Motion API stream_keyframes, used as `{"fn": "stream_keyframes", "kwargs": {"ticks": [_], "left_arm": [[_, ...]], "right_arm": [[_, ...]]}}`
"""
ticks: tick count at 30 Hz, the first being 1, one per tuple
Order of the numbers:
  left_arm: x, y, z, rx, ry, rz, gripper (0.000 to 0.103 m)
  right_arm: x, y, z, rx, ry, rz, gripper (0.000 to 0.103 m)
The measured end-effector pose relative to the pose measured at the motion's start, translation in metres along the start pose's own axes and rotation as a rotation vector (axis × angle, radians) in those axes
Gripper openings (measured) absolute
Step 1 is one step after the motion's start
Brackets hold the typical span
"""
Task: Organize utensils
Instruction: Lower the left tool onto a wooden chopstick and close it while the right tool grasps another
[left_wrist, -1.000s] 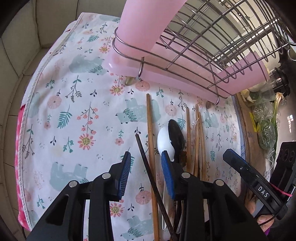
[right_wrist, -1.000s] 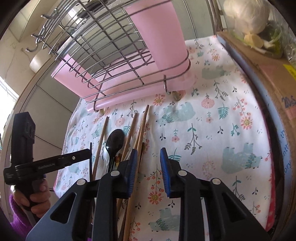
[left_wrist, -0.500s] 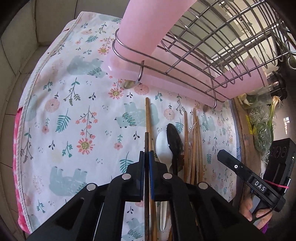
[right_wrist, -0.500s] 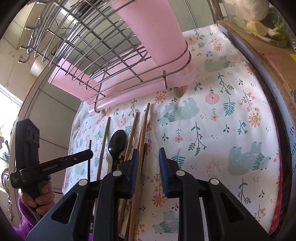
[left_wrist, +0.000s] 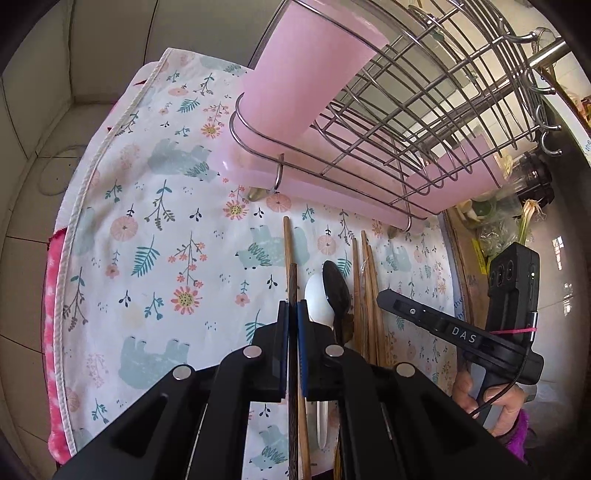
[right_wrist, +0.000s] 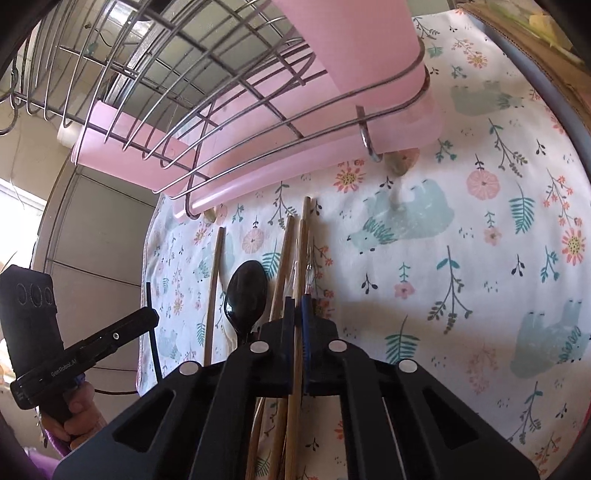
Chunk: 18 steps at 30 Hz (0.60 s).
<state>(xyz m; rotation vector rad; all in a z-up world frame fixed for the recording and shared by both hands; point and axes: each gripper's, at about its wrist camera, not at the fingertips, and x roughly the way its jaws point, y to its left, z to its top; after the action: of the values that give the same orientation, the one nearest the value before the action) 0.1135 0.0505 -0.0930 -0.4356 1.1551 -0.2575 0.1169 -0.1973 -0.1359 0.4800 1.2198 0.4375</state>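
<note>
Utensils lie in a row on a floral cloth (left_wrist: 155, 229): a light wooden chopstick (left_wrist: 287, 240), a white spoon (left_wrist: 314, 295), a black spoon (left_wrist: 334, 288) and a bundle of wooden chopsticks (left_wrist: 367, 280). My left gripper (left_wrist: 293, 306) is shut on a dark chopstick (left_wrist: 293, 277), whose tip sticks out past the pads. In the right wrist view my right gripper (right_wrist: 298, 302) is shut on one pale wooden chopstick (right_wrist: 304, 229) from the bundle, next to the black spoon (right_wrist: 246, 291). The left gripper (right_wrist: 147, 317) shows there at the left, with the dark chopstick (right_wrist: 149, 295) in it.
A wire dish rack (left_wrist: 424, 103) on a pink drip tray (left_wrist: 332, 184) stands just behind the utensils. A cardboard box (left_wrist: 465, 258) with vegetables borders the cloth on the right. Pink towel (left_wrist: 51, 332) edges the cloth on the left. A hand (left_wrist: 495, 402) holds the right gripper.
My left gripper closed on the dark chopstick and lifted it slightly off the cloth. My right gripper moved in over the wooden bundle and closed on one chopstick.
</note>
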Motion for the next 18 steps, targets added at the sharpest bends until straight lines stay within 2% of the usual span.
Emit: {"fn": "stream_keyframes", "kwargs": {"ticks": [1, 9, 14, 15, 16, 18], "left_arm": [[-0.002, 0.001, 0.001, 0.0, -0.002, 0.0, 0.004], [-0.007, 0.004, 0.001, -0.001, -0.011, -0.001, 0.004], [-0.008, 0.002, -0.001, 0.003, -0.014, -0.003, 0.004], [-0.007, 0.002, -0.002, 0.003, -0.014, -0.003, 0.004], [-0.008, 0.002, -0.002, 0.002, -0.015, -0.003, 0.004], [-0.008, 0.002, -0.002, 0.005, -0.016, -0.001, 0.004]], "right_arm": [[-0.001, 0.0, -0.001, 0.001, -0.004, 0.002, 0.0], [-0.019, -0.002, -0.007, 0.006, -0.068, -0.017, 0.001], [-0.01, 0.003, 0.0, 0.009, -0.012, -0.015, 0.003], [-0.006, 0.003, 0.0, 0.009, 0.0, -0.015, 0.008], [-0.003, 0.003, 0.001, 0.013, 0.009, -0.011, 0.018], [0.002, 0.004, 0.001, 0.02, 0.007, -0.011, 0.023]]}}
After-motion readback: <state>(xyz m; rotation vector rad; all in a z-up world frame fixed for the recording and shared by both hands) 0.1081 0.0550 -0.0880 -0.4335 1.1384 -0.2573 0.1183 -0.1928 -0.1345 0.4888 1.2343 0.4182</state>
